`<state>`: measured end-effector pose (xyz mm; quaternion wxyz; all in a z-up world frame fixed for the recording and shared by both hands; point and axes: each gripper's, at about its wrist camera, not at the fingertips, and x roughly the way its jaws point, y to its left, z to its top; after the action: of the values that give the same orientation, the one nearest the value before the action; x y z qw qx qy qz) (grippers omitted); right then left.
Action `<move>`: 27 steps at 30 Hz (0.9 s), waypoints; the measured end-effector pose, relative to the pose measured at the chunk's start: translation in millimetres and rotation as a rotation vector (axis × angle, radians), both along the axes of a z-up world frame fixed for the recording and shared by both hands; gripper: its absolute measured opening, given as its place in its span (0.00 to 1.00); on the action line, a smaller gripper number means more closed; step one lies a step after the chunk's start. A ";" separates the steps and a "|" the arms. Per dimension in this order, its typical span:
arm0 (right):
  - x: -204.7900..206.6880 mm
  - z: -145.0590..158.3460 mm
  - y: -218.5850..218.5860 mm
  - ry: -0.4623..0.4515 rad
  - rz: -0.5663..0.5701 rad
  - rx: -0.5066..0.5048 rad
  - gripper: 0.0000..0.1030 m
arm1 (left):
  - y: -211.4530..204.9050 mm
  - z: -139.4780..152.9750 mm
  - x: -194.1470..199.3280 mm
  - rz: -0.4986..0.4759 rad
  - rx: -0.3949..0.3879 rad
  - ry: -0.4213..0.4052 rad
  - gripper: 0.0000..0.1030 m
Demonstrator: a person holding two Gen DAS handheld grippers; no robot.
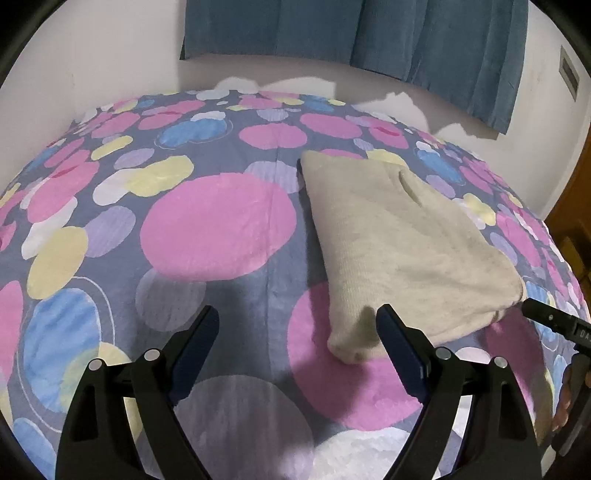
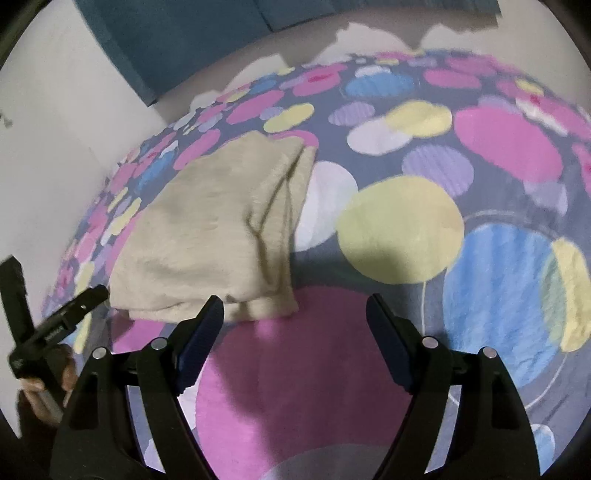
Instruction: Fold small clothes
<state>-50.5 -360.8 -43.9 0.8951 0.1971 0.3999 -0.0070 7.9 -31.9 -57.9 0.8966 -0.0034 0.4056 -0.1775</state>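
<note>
The left gripper (image 1: 297,330) is wide open, and nothing is between its two black fingers. Its right finger sits just in front of the near corner of the cloth (image 1: 399,236); I can't tell if they touch. The right gripper (image 2: 295,317) is wide open too, with nothing in it. Its left finger tip is right at the near edge of the cloth (image 2: 207,229).

The cloth is beige and soft. It lies folded in a flat stack on the bed cover (image 1: 218,225) — a gray cover with big pink, blue, yellow and purple spots. Behind the bed there is a white wall (image 1: 110,55) and a blue curtain (image 1: 369,33) hanging down.
</note>
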 end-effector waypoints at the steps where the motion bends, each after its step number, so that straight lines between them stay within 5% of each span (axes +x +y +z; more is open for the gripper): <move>1: 1.8 1.4 3.4 -0.006 -0.003 -0.011 0.77 | -0.4 1.0 0.1 0.011 0.010 -0.003 0.83; 6: -2.3 9.1 14.3 -0.033 -0.031 -0.080 0.81 | 4.2 6.5 -7.0 0.088 0.053 -0.050 0.83; 27: -1.7 4.7 22.9 -0.028 -0.031 -0.098 0.82 | -2.3 18.4 -16.6 0.078 0.072 -0.094 0.83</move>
<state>-52.2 -337.8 -39.2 0.9090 0.1594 0.3834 -0.0376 -8.7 -34.2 -39.5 0.9205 0.0213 0.3687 -0.1277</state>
